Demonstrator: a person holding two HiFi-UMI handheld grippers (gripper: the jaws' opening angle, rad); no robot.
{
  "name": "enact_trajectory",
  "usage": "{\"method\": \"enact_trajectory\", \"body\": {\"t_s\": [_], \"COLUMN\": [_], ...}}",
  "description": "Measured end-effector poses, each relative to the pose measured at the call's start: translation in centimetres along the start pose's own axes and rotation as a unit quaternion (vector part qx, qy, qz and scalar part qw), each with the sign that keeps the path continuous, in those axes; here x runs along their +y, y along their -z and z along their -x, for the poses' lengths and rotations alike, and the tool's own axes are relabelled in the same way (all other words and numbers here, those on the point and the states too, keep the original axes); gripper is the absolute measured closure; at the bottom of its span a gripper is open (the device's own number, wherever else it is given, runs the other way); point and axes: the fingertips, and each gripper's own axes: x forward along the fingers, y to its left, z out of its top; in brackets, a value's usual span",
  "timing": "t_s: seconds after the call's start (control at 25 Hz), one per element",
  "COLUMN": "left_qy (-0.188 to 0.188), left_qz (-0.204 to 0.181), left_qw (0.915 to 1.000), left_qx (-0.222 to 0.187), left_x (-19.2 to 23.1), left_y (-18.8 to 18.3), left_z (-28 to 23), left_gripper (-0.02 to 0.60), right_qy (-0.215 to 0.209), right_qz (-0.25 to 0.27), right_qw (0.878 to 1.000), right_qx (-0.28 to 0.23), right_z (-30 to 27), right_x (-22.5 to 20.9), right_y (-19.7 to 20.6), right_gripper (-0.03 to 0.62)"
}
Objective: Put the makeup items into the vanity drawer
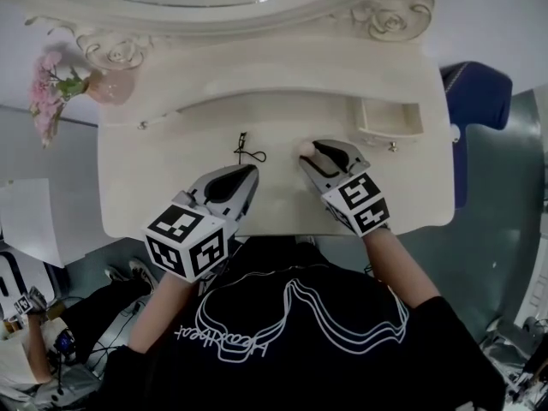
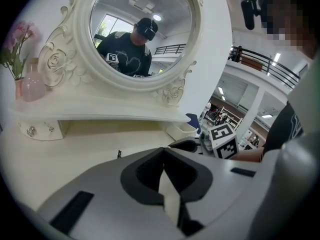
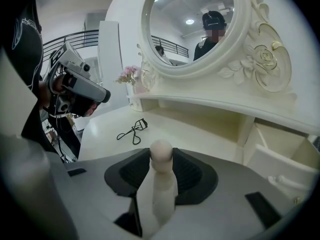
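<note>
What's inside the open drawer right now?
The head view looks down into the open drawer: the part pulled out shows only its bare pale bottom, no makeup items. Its rear runs under the vanity shelf, so that part is covered.

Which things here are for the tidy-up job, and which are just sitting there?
For the job:
beige makeup applicator, held by the right gripper
eyelash curler
open drawer

Just sitting there:
vase of pink flowers
mirror
</note>
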Motion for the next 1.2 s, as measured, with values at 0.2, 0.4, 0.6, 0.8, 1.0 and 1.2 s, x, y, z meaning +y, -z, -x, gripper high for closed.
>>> {"method": "enact_trajectory", "body": {"t_s": [0.2,0.4,0.6,0.8,1.0,1.2], "left_qy": [0.001,0.003,0.006,0.009,0.019,0.023], "left_qz": [-0.005,-0.009,-0.017,-0.023,-0.028,-0.028], "left_qw": [1.0,0.9999,0.9998,0.9997,0.9994,0.9993], "left_qx": [0.004,0.007,0.005,0.004,0.0,-0.009], "left_x": [-0.4,-1.0,-1.7,-2.6,-3.5,-4.4], "left_y": [-0.1,-0.4,-0.9,-1.3,-1.7,-2.3], "left_z": [-0.3,-0.7,-1.1,-1.5,-2.2,-2.7], "left_gripper": [0.577,0.577,0.577,0.577,0.577,0.577], "right_qy": [-0.003,-0.003,0.004,0.008,0.012,0.027], "right_qz": [-0.005,-0.004,-0.007,-0.014,-0.025,-0.031], "right_qw": [1.0,1.0,1.0,0.999,0.998,0.996], "right_qx": [-0.004,-0.012,-0.02,-0.036,-0.051,-0.08], "right_z": [0.1,0.9,2.3,4.3,6.4,9.0], "right_x": [-0.1,-0.2,-0.7,-1.1,-1.6,-2.9], "right_y": [0.0,-0.4,-1.2,-2.1,-3.1,-4.6], "right_gripper": [0.458,0.467,0.472,0.473,0.473,0.473]}}
